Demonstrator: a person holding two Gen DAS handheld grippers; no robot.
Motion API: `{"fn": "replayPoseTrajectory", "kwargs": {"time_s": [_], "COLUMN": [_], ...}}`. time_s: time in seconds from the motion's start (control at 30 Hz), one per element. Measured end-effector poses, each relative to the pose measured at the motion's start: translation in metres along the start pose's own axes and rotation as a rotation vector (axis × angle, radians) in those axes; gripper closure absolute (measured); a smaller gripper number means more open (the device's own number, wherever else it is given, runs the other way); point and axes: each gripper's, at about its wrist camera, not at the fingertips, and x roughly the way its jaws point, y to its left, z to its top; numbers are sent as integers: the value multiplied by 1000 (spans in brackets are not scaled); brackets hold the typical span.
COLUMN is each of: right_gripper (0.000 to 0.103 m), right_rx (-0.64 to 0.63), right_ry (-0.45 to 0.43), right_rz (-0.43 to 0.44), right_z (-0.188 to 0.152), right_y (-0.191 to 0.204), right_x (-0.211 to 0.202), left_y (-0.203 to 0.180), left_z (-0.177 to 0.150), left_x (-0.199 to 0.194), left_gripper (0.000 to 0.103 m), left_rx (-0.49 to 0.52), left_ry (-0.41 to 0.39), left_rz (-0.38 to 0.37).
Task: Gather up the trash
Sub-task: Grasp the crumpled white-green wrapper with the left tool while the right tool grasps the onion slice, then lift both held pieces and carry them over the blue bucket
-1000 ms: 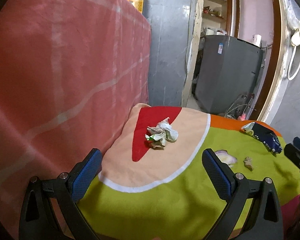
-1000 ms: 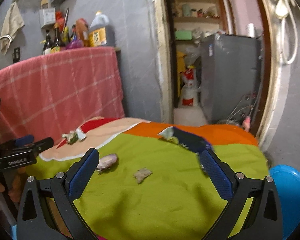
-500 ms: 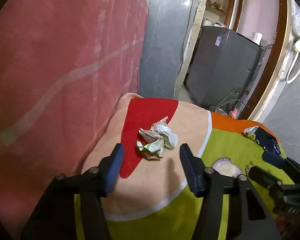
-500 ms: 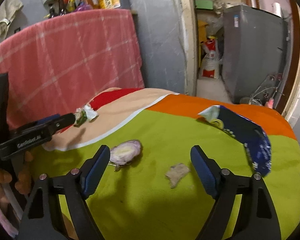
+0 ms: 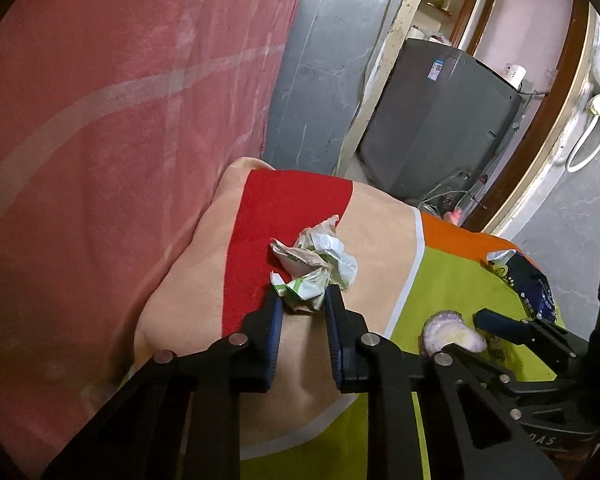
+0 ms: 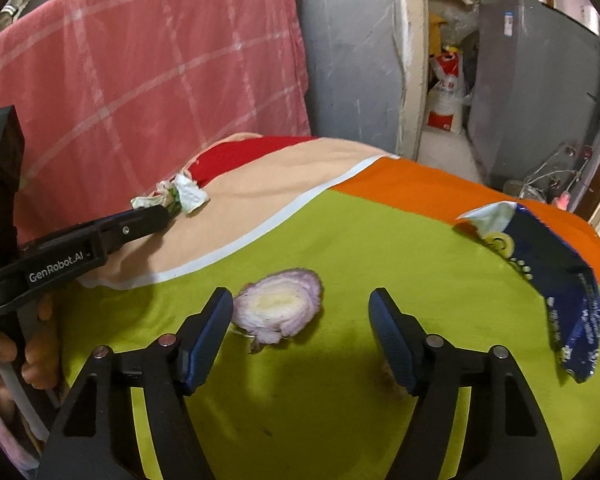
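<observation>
A crumpled white-and-green wrapper (image 5: 320, 252) lies on the red and peach part of the table cloth. My left gripper (image 5: 302, 300) is closing on it, and both pads press on its near lower edge. The right wrist view shows the same wrapper (image 6: 184, 196) at the left gripper's (image 6: 168, 212) tip. A purple onion slice (image 6: 278, 306) lies flat on the green cloth. My right gripper (image 6: 300, 296) straddles it, with jaws closing and pads still clear of it. The slice sits nearer the left finger. A torn blue snack packet (image 6: 560, 280) lies to the right.
A small brown scrap (image 6: 388, 368) peeks from behind the right finger. A pink checked cloth (image 6: 140, 80) hangs along the table's left side. A grey appliance (image 5: 440, 120) stands beyond the doorway. A person's hand (image 6: 4, 356) holds the left gripper. The table drops off at the far edge.
Both grippers moved forward and down to the table. The left jaws narrowed from wide open onto the wrapper. The right jaws narrowed and came over the onion slice.
</observation>
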Motion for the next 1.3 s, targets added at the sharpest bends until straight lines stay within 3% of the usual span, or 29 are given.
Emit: {"fn": "replayPoseTrajectory", "kwargs": {"time_s": [0.17,0.37,0.43,0.6,0.7,1.03,1.3], "right_gripper": [36,55,66,72,83,89,89], "right_rx": [-12,-7,-9,-16,-14,-57,-46], "right_ry": [26,29,28,24,5,-43,-189], "right_rz": [19,46,56,60,59,45,0], "right_z": [-1,1,0,0,-1,-14,-33], "right_y": [3,2,3,6,6,15,11], "right_x": [5,6,6,4,-1,-22,-62], "left_y": [-1,-3,-4,-8,-11,-29,-56], "left_z": [0,-3,-5,-14,-18,-31,-43], "left_x": [0,-3,-5,-11,-15,-27,-39], "left_gripper": [90,93,94,94,95,95,95], "left_rx": [-3,-10,-10,2,4,19,64], "left_ry": [-1,-5,-5,-1,1,-4,-55], "left_rz": [3,-1,-4,-19,-25,-39,-82]}}
